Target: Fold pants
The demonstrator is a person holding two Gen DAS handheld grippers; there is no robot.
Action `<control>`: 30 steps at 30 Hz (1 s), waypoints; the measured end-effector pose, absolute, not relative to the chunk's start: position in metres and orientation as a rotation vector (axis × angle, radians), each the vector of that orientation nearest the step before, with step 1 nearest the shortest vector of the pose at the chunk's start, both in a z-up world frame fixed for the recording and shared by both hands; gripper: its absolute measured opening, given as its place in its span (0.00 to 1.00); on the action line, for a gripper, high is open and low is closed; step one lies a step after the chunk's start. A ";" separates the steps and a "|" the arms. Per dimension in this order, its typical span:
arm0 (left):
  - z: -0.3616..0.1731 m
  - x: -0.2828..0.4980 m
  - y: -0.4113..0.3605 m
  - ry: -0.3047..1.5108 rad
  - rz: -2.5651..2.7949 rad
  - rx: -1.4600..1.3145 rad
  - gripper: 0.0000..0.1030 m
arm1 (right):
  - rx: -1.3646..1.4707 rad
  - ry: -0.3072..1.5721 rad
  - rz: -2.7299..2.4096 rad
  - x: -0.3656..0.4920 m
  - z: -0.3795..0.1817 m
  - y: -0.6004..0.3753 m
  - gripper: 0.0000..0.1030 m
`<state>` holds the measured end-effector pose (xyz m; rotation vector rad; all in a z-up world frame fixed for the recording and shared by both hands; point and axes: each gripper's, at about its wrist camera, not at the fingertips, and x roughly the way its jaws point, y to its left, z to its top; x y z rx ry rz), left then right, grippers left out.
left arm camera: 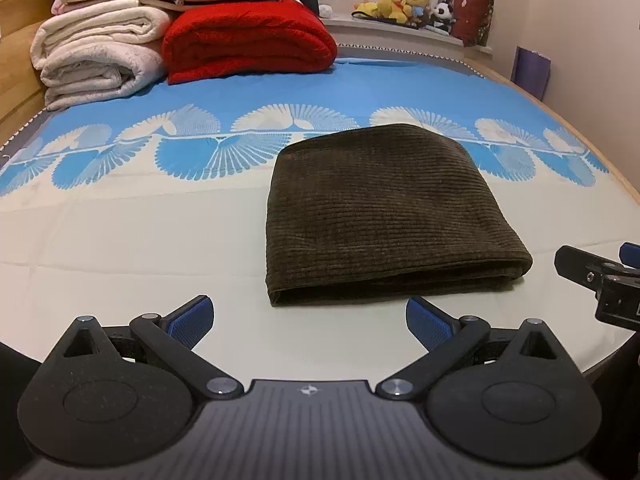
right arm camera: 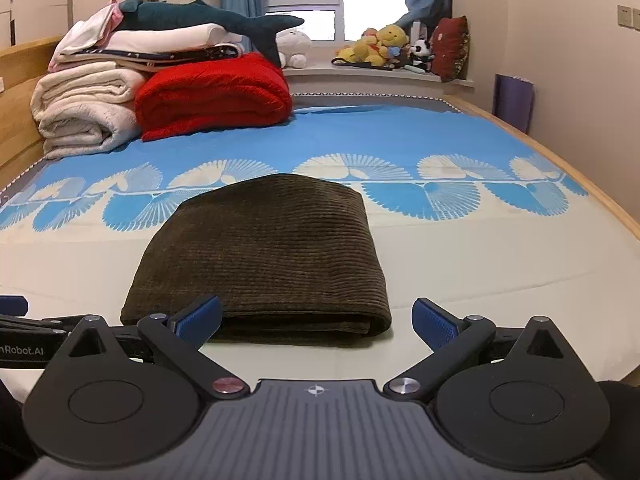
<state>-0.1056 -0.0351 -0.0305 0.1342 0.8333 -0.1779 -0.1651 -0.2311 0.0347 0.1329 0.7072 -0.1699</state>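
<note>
The dark brown corduroy pants (left arm camera: 384, 216) lie folded into a thick rectangle on the bed, with the folded edge facing me. They also show in the right wrist view (right arm camera: 264, 252). My left gripper (left arm camera: 308, 320) is open and empty, just in front of the pants' near left corner. My right gripper (right arm camera: 318, 320) is open and empty, at the pants' near right corner; its left pad (right arm camera: 200, 318) stands in front of the fold's edge. The right gripper also shows at the right edge of the left wrist view (left arm camera: 600, 276).
The bed sheet (left arm camera: 120, 240) is cream near me and blue patterned further off. Folded white blankets (left arm camera: 92, 56) and a red blanket (left arm camera: 248, 40) are stacked at the far left. Plush toys (left arm camera: 404, 2) sit on the windowsill. A wall runs along the right.
</note>
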 end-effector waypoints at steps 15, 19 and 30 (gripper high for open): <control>-0.043 -0.094 -0.042 0.854 -0.182 0.127 0.99 | 0.142 0.736 -0.159 -0.151 0.025 -0.231 0.98; -0.044 -0.092 -0.044 0.855 -0.186 0.130 0.99 | 0.142 0.739 -0.156 -0.150 0.024 -0.231 0.98; -0.046 -0.091 -0.047 0.854 -0.187 0.129 0.99 | 0.129 0.738 -0.145 -0.150 0.023 -0.231 0.98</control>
